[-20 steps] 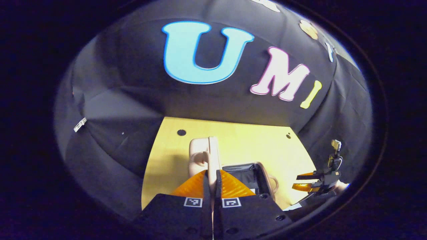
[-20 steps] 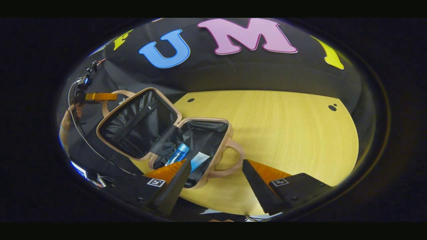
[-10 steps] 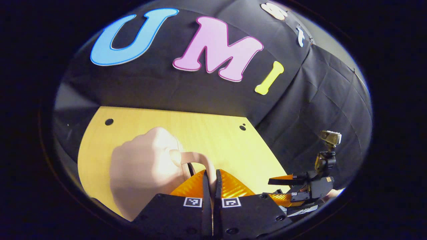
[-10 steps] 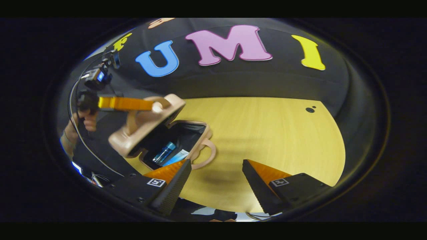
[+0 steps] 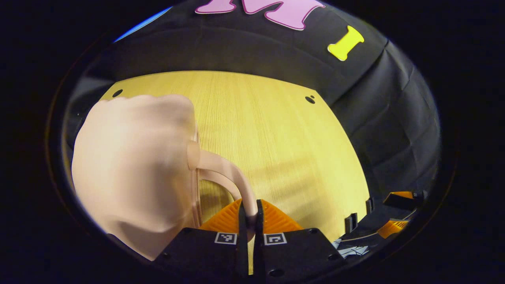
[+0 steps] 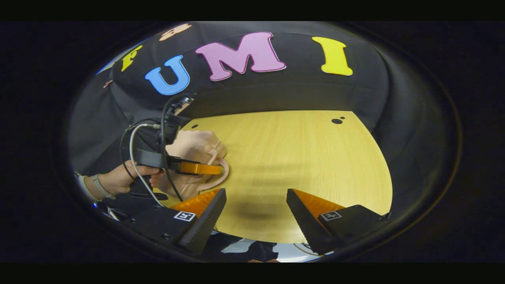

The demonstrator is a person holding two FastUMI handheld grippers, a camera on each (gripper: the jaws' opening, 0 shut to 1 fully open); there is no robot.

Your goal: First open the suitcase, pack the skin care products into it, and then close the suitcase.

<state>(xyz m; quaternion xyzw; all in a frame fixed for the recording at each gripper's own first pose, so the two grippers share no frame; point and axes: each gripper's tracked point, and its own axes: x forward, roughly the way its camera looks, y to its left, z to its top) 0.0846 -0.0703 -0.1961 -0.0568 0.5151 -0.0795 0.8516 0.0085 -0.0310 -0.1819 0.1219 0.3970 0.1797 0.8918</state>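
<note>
- The suitcase (image 5: pixel 130 169) is a small pale pink case lying on the yellow wooden table (image 5: pixel 276 138), and the places below are told against it.
- In the left gripper view its smooth shell bulges up on the left side, with the lid down on the base so that only a thin seam shows along its right edge.
- A curved handle (image 5: pixel 225 173) of the same pink arches out from the suitcase's right edge and runs down toward the camera.
- The left gripper (image 5: pixel 249 211) has its two fingers pressed together on the near end of that handle, clamping it between them.
- In the right gripper view the suitcase (image 6: pixel 193 148) sits at the table's left edge, closed, with the left gripper (image 6: pixel 213 169) reaching across its near side to the handle.
- A hand (image 6: pixel 126 179) holds that left gripper from the left of the suitcase, with a band at the wrist and cables looping above it.
- The right gripper (image 6: pixel 256 201) hangs over bare table to the right of the suitcase, well apart from it, its fingers spread wide with nothing between them.
- In the left gripper view the right gripper (image 5: pixel 388 219) shows far to the right of the suitcase, past the table's edge.
</note>
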